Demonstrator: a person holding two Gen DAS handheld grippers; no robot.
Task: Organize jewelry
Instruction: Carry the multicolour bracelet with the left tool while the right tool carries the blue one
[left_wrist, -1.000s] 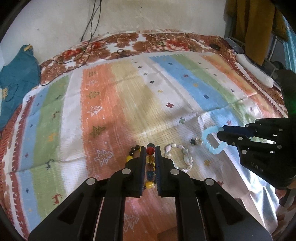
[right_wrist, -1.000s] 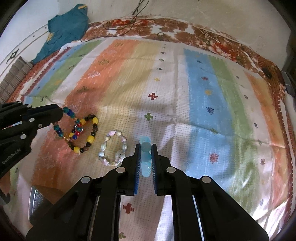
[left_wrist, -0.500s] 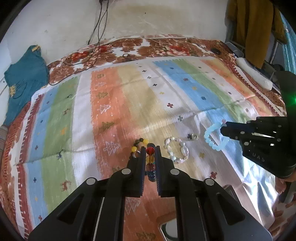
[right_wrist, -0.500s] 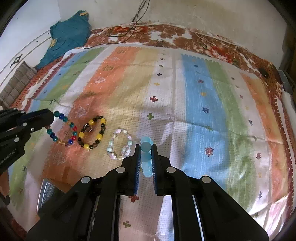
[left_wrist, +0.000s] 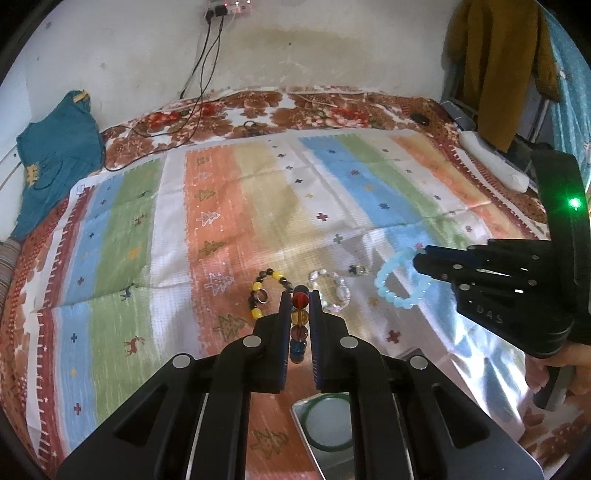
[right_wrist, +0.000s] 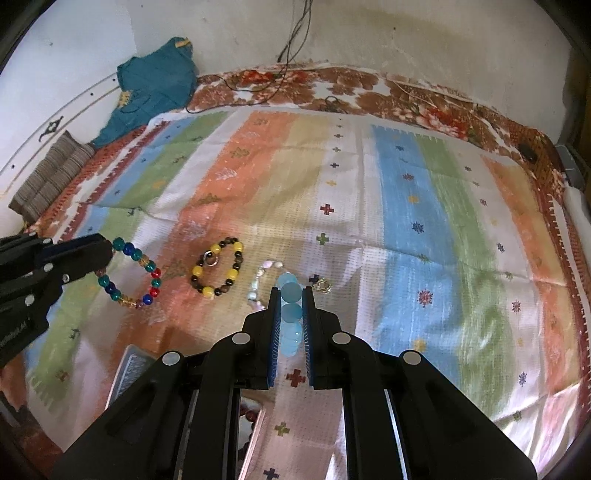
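Observation:
My left gripper (left_wrist: 300, 295) is shut on a multicoloured bead bracelet (left_wrist: 299, 321), held above the striped cloth; it also shows in the right wrist view (right_wrist: 129, 275). My right gripper (right_wrist: 290, 291) is shut on a pale blue bead bracelet (right_wrist: 290, 314), seen hanging in the left wrist view (left_wrist: 397, 282). On the cloth lie a yellow-and-black bead bracelet (right_wrist: 218, 271) with a ring (right_wrist: 211, 258) inside it, a pearly bracelet (left_wrist: 332, 290) and a small gold ring (right_wrist: 320, 285).
A metal tray (left_wrist: 332, 428) holding a green bangle sits under my left gripper, near the cloth's front edge. A teal garment (left_wrist: 55, 162) lies at the far left. Cables (left_wrist: 199, 103) hang on the back wall. A white object (left_wrist: 493, 166) lies at the right.
Both grippers have lifted and pulled back with their bracelets. The tray has come into view below them. The other jewelry stays on the cloth.

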